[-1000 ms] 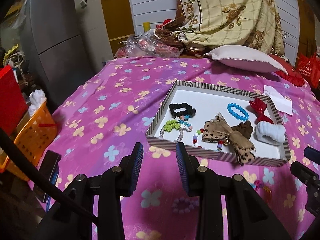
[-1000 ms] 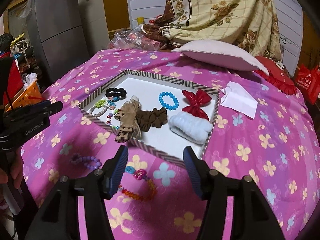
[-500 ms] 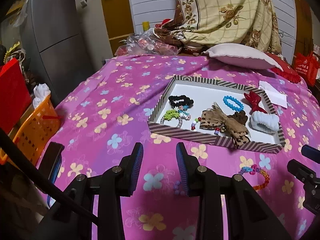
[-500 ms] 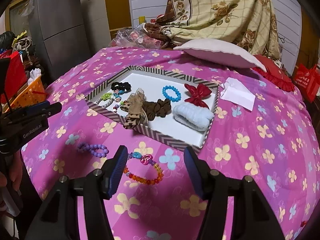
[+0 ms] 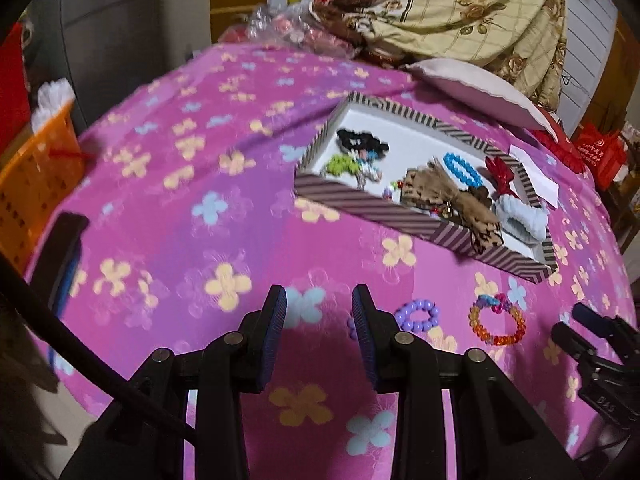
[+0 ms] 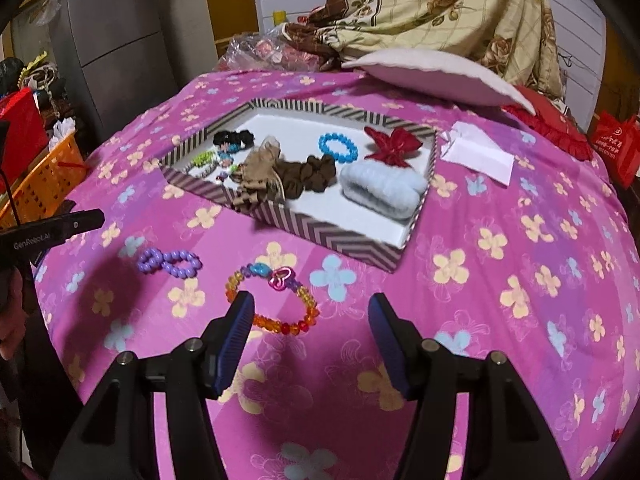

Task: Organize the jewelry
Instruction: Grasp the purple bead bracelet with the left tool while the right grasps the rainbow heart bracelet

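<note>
**Two grippers above loose bracelets on a flowered bedspread**

Left wrist view. A magenta bedspread printed with yellow and blue flowers (image 5: pixel 192 216) covers the surface; a grey cabinet and an orange plastic basket (image 5: pixel 36 168) stand at the left, and a cream floral quilt is heaped at the back. A shallow striped cardboard tray with a white floor (image 5: pixel 360 208) lies right of centre and holds hair ties, bows and beaded bracelets. The left gripper (image 5: pixel 319 334) hangs over bare cloth, its blue-padded jaws partly apart with nothing between them. A purple bead bracelet (image 5: pixel 418 316) lies on the cloth just beside the gripper's right finger, and a multicoloured bead bracelet with a pink charm (image 5: pixel 498 320) lies further right. Both are outside the tray, near its front wall.

Right wrist view. The same tray (image 6: pixel 340 236) sits mid-bedspread, with a white paper slip (image 6: pixel 480 156) to its right. The right gripper (image 6: pixel 312 334) stands moderately wide and empty. The multicoloured bracelet (image 6: pixel 272 296) lies on the cloth at its left fingertip; contact cannot be judged. The purple bracelet (image 6: pixel 170 263), twisted into a figure eight, lies further left.
</note>
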The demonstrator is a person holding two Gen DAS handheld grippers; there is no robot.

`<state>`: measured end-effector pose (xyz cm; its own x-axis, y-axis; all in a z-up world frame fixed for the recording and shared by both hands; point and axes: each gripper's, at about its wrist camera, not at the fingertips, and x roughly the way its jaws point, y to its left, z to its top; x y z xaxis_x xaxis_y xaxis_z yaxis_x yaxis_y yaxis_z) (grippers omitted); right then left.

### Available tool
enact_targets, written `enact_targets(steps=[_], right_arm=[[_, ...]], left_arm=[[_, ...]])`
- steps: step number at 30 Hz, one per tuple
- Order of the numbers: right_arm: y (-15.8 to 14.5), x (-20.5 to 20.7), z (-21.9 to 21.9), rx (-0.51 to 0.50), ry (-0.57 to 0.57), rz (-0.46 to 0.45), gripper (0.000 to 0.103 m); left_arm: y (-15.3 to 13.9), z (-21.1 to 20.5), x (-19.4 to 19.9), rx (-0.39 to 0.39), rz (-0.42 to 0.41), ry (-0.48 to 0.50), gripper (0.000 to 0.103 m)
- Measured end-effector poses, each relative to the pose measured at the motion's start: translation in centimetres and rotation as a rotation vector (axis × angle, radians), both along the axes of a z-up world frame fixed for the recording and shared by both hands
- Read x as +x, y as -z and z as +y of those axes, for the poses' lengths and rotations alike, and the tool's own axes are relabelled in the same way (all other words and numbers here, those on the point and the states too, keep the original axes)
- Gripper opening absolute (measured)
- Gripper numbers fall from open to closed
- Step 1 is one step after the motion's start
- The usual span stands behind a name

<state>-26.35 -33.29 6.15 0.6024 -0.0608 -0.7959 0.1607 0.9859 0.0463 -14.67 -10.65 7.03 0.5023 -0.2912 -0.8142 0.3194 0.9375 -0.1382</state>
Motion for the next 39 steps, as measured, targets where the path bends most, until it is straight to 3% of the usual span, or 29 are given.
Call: enact_targets(steps=[2,8,16,24,26,27,28,29,31,35,39], right_arm=[[0.8,0.2,0.0,0.006,-0.004,0.016,0.062],[3.0,1.1,-0.1,0.006,-0.013,0.062,0.062],[4.2,3.2,0.4,-0.06,-0.036,0.088,0.054],[4.7,3.8,0.2,-0.07,-0.055,0.071,0.054],[4.7,3.8,0.3,-0.07,-0.064,0.062,0.046],[4.7,3.8,0.4,-0.072,-0.072,0.06,0.036],[4.6,3.8,0.6,-0.072,-0.086,0.06,0.027],[4.6,3.8,0.7,-0.075,-0.097,0.061,0.023],[4.6,3.8,0.9,-0.079,-0.111,0.066,0.012],[4.1,3.4,0.7,-0.074,-0.11,0.061,0.01],[2.4,2.6,0.9,-0.08,-0.117,0.024,0.01]], left_arm=[[0.6,-0.2,-0.1,-0.016,0.024,0.018,0.038],[2.5,-1.3,-0.6,0.003,0.063,0.078,0.039],[3.4,-3.1,-0.6,0.064,0.036,0.145,0.042],[5.1,-5.2,-0.4,0.129,0.054,0.234,0.042],[5.2,-5.4,-0.4,0.136,0.04,0.243,0.042],[5.2,-5.5,-0.4,0.134,0.036,0.244,0.042],[5.2,-5.5,-0.3,0.134,0.035,0.246,0.038],[5.2,-5.5,-0.4,0.137,0.029,0.247,0.024],[5.1,-5.7,-0.4,0.153,0.024,0.262,0.008],[4.6,-5.2,-0.4,0.106,0.059,0.266,0.007],[3.2,-4.9,-0.6,0.076,0.041,0.267,0.007]])
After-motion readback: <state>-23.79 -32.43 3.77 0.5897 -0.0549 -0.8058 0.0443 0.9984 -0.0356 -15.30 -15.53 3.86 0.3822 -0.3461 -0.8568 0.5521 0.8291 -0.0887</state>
